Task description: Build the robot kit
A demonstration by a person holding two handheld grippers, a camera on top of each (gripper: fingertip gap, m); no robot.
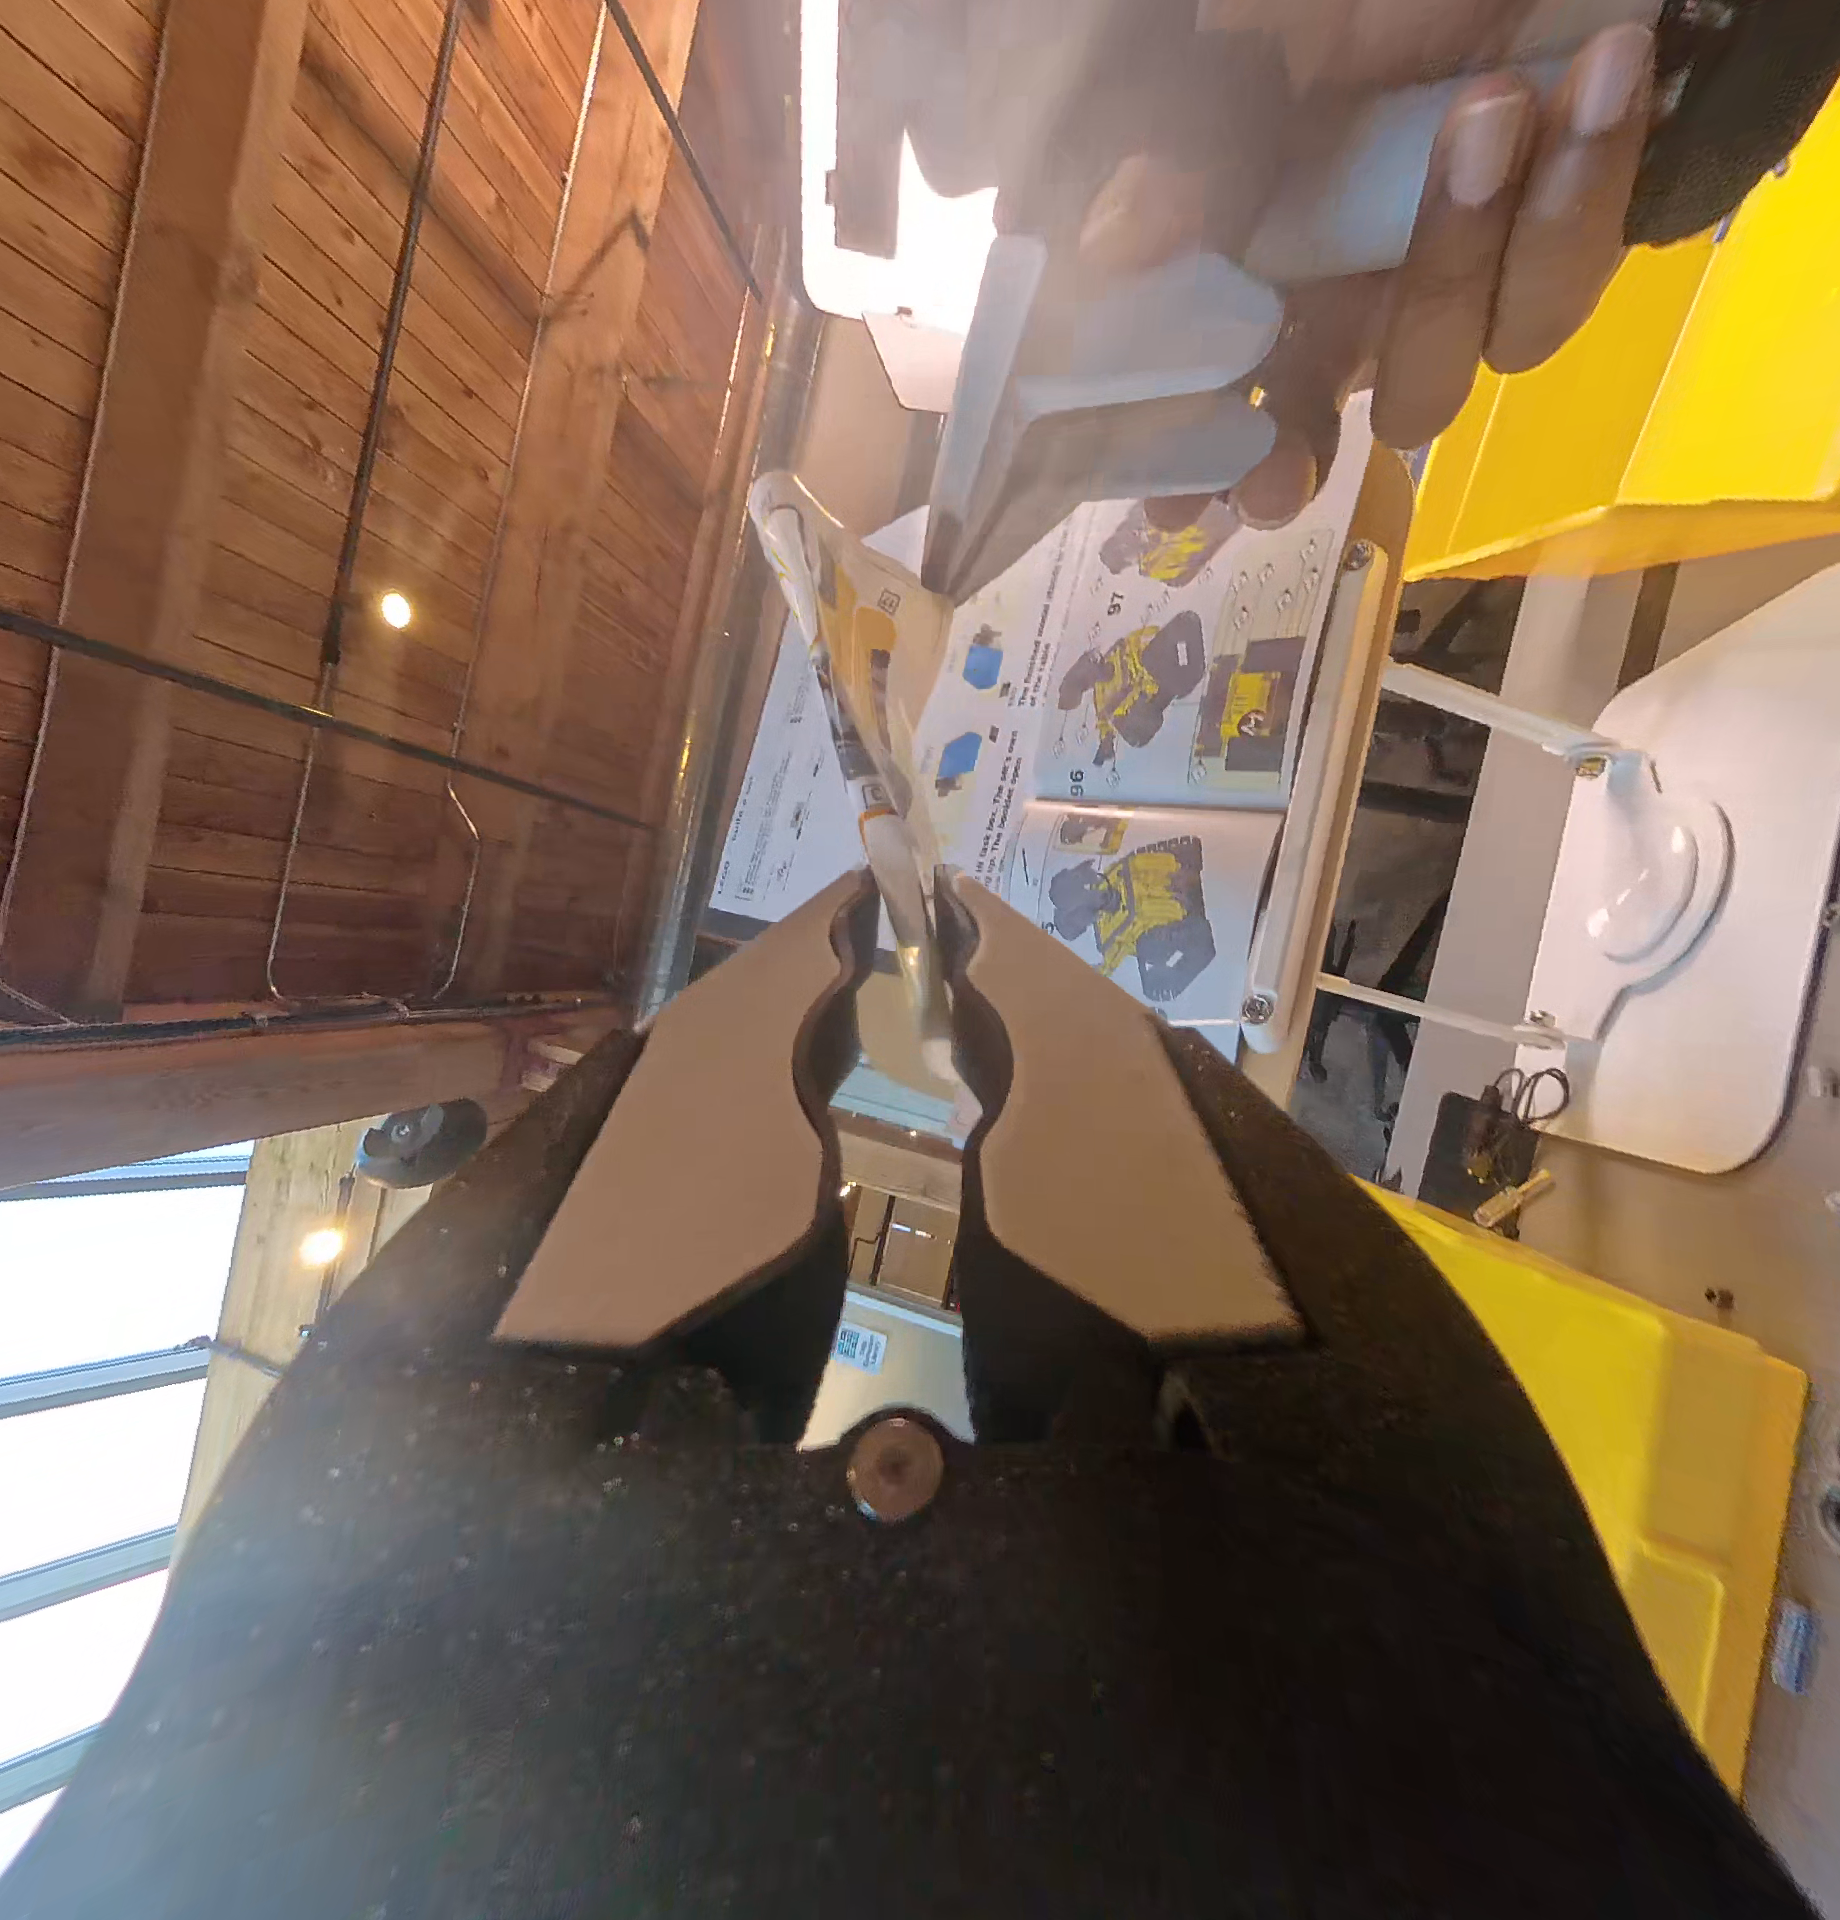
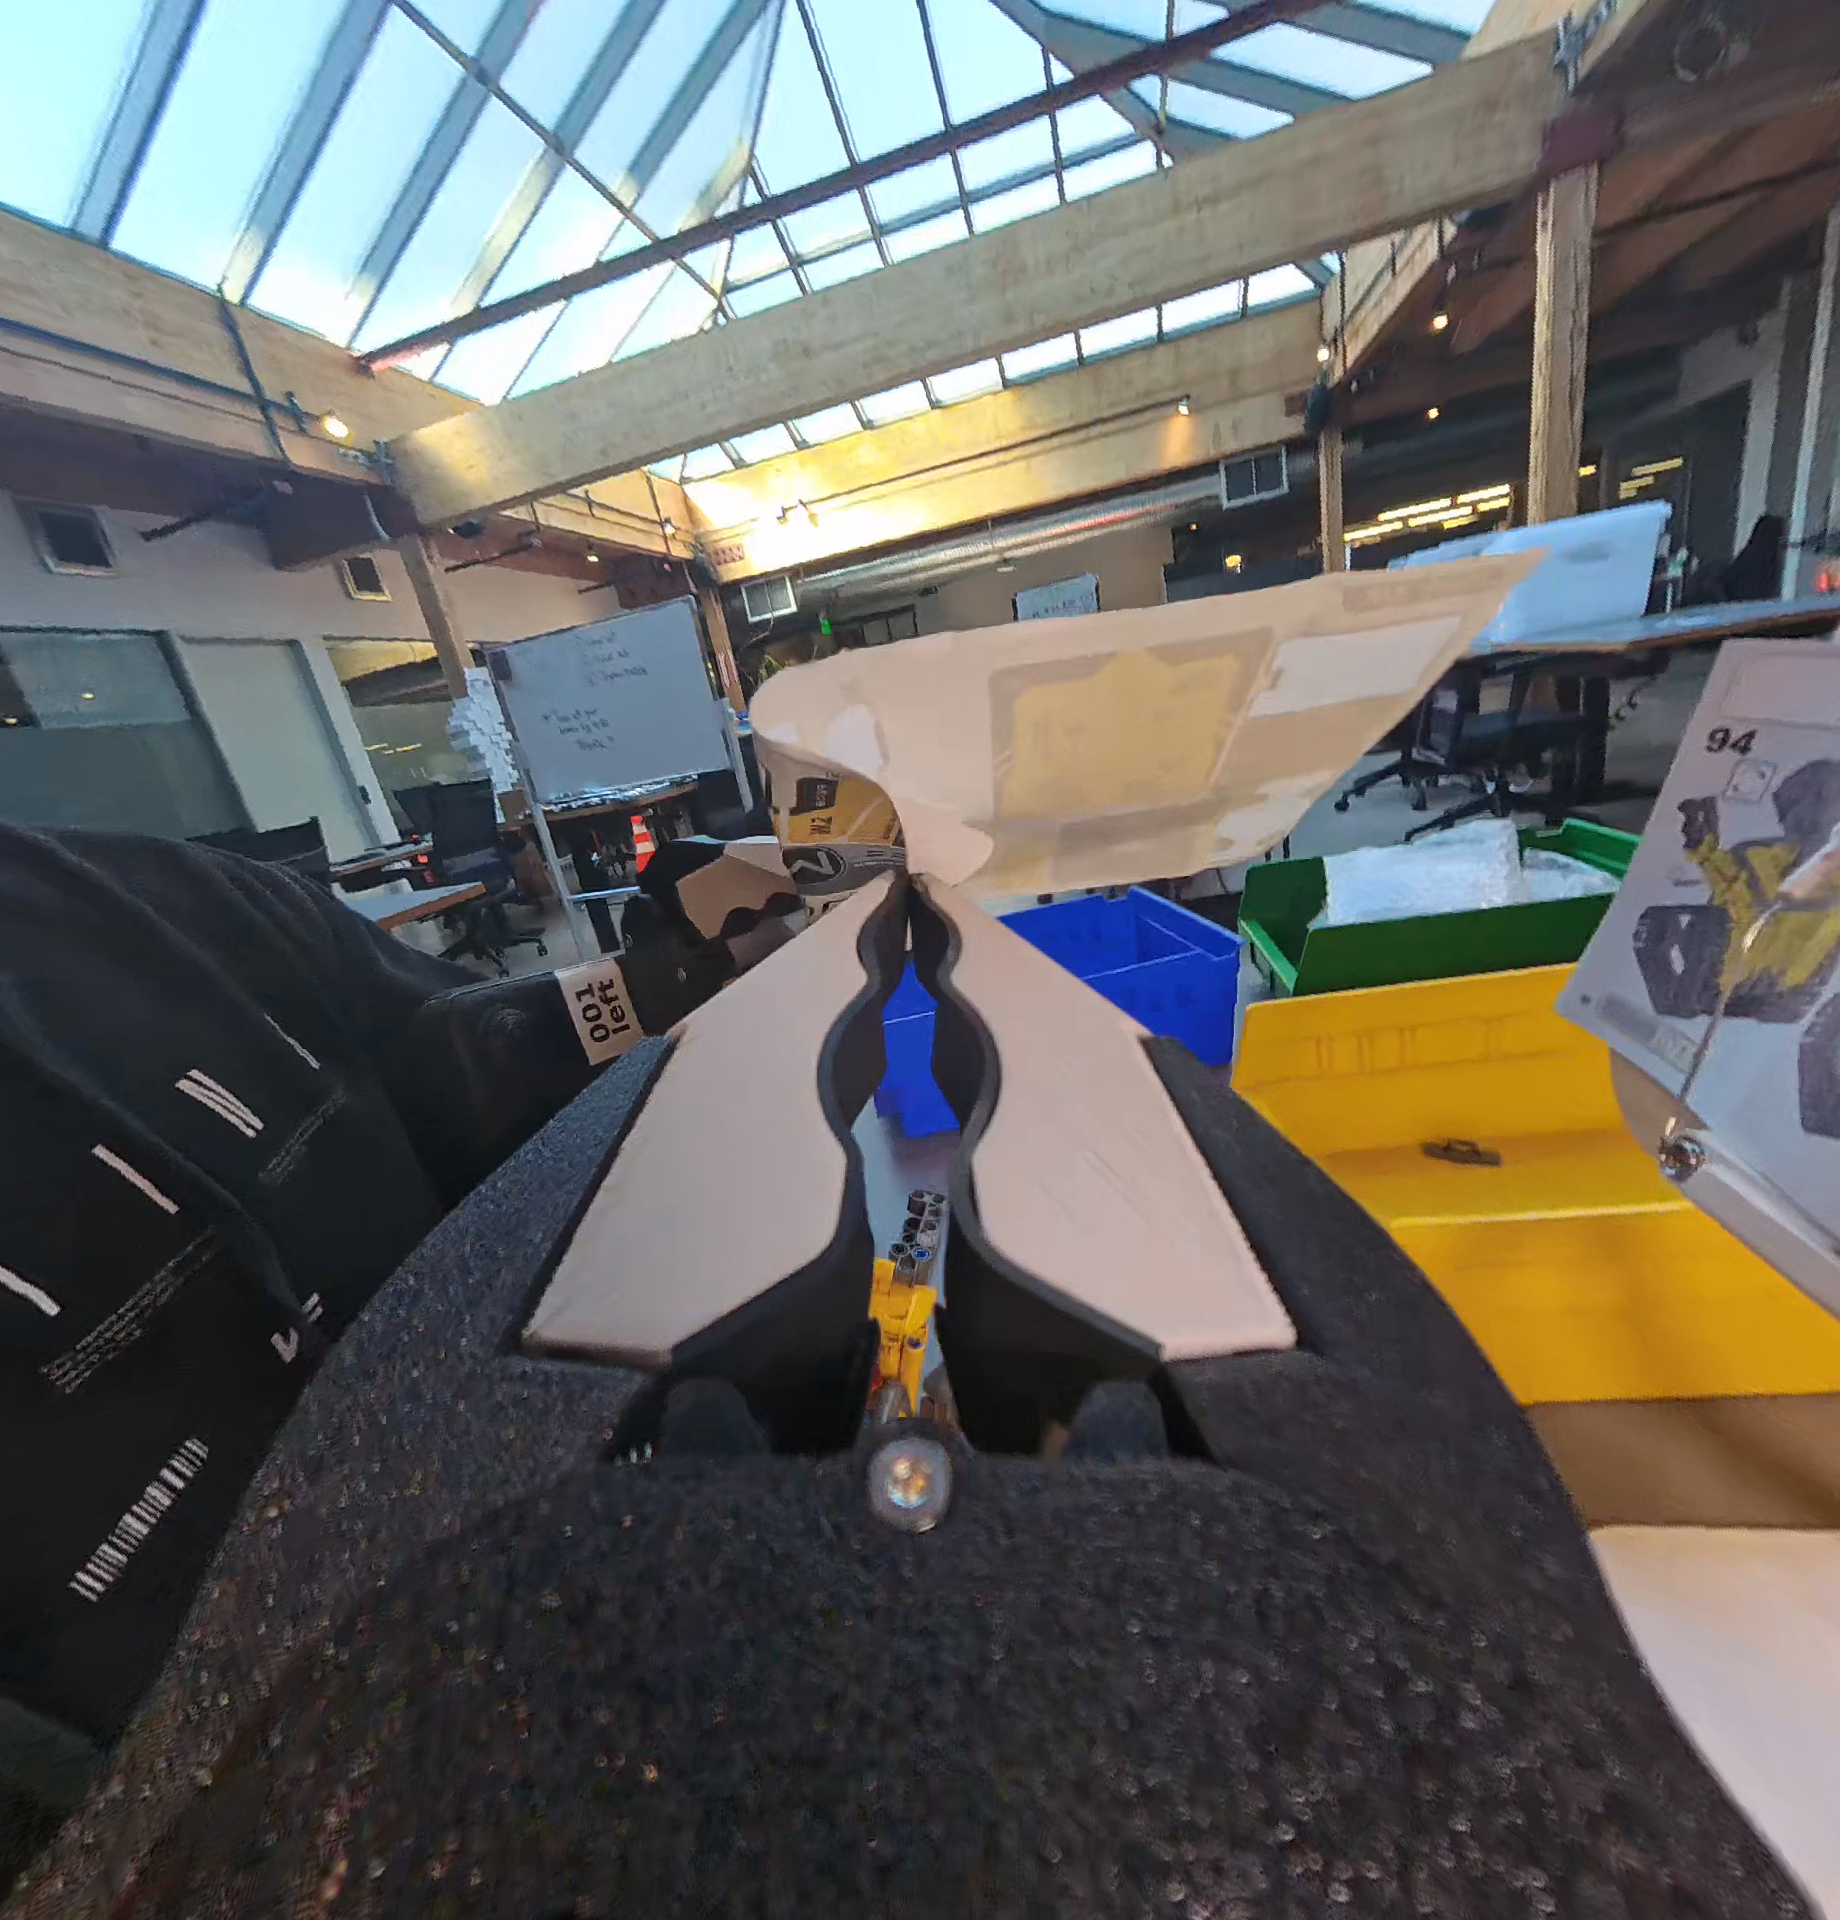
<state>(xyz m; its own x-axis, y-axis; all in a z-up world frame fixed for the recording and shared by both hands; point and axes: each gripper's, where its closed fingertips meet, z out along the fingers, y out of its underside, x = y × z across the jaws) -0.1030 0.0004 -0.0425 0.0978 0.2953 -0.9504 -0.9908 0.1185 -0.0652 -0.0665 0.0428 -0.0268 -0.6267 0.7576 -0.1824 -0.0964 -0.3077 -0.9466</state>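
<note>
A curled printed sheet [image 2: 1103, 748] with yellow and black patches hangs in the air between both grippers. My right gripper [image 2: 908, 883] is shut on its lower edge, pads pressed together on the paper. My left gripper [image 1: 911, 899] is closed on the sheet [image 1: 864, 644], which runs edge-on between its fingertips. In the left wrist view the right gripper [image 1: 942, 587], held by a hand [image 1: 1415, 260], pinches the sheet's far end. In the right wrist view the left gripper [image 2: 781, 899] meets the sheet's left end.
An open instruction booklet [image 1: 1155, 727] rests on a white stand [image 1: 1311, 779]; it also shows at the right [image 2: 1747, 935]. Yellow bin [image 2: 1518, 1195], blue bin [image 2: 1134, 956] and green bin [image 2: 1415, 935] stand ahead. A yellow brick model [image 2: 900, 1309] lies below the right fingers. Left tips to right tips: about 7 cm.
</note>
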